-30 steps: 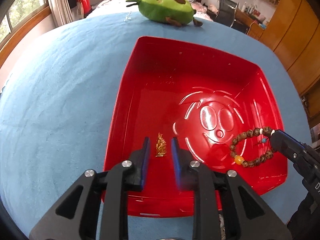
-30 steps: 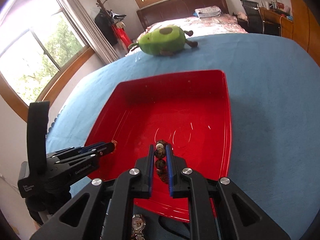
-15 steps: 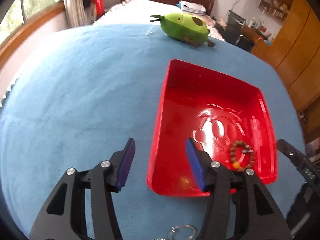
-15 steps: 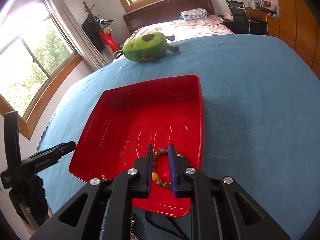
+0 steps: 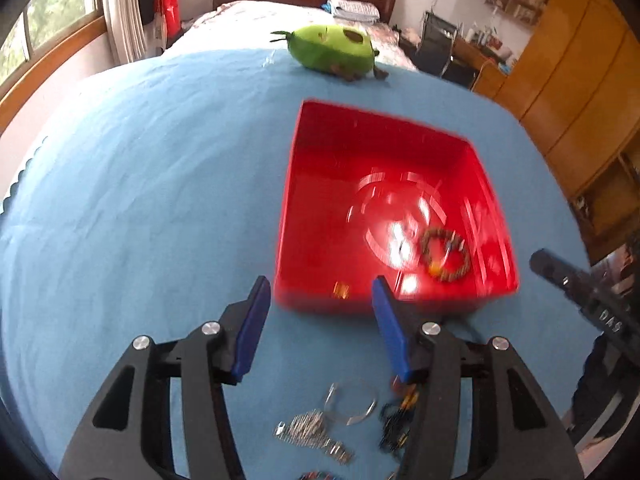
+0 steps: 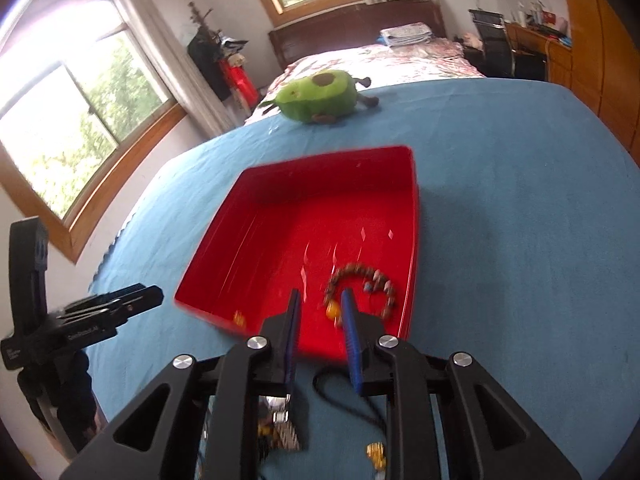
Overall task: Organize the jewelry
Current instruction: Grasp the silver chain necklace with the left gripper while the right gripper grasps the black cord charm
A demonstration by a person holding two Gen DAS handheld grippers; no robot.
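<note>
1. The red tray [image 5: 320, 184] sat on the blue cloth [image 5: 140, 200]; a green avocado plush [image 5: 332, 50] lay beyond its far edge.
2. Inside the tray, the beaded bracelet [image 5: 444, 254] lay near the right wall, close to the near corner; a small gold piece [image 5: 341, 290] lay by the near wall, well apart from the bracelet.
3. The left gripper [image 5: 322, 320] hung over the cloth just in front of the tray's near wall; its blue pads [image 5: 252, 332] stood spread with nothing between them; the jaws had been opening within the last second.
4. The right gripper [image 6: 320, 332] was at the tray's near edge; its fingers were slightly parted and pinched nothing, the bracelet [image 6: 360, 288] lying free beyond the tips; those jaws had just been opening.
5. More jewelry waited on the cloth below the left gripper: a thin silver hoop [image 5: 352, 404], a silver chain [image 5: 308, 432] and a dark beaded tangle [image 5: 396, 420], all blurred.
6. In the right wrist view a black cord [image 6: 340, 396] lay on the cloth just before the tray; the left gripper [image 6: 152, 296] showed at the left.
</note>
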